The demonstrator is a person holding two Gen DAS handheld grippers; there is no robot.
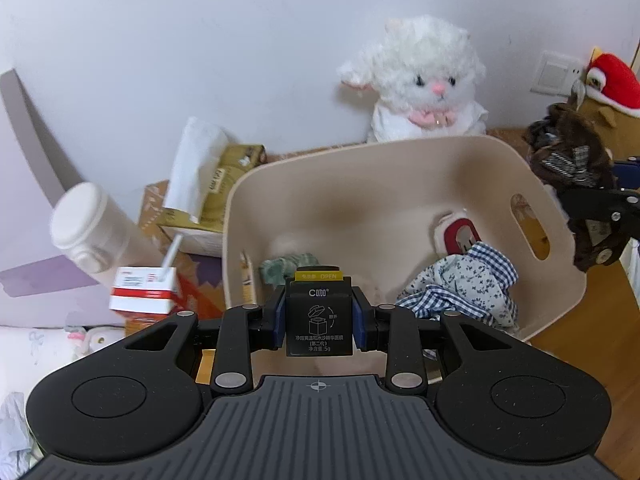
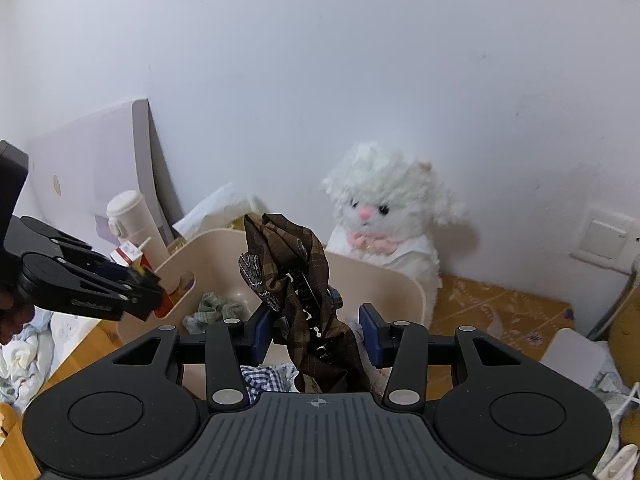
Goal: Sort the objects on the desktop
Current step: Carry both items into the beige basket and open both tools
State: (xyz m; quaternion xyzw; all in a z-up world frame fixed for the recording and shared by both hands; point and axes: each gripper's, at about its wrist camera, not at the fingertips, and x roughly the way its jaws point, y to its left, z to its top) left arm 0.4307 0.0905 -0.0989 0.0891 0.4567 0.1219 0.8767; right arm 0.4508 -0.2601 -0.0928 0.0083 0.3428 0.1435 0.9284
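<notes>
We find the left gripper [image 1: 319,322] pinching a small black box [image 1: 319,320] with a yellow top strip above the beige bin [image 1: 532,184], the right gripper [image 2: 316,330] clamping a brown plaid hair clip [image 2: 304,288] over it, a white plush cat [image 1: 420,80] behind.
</notes>
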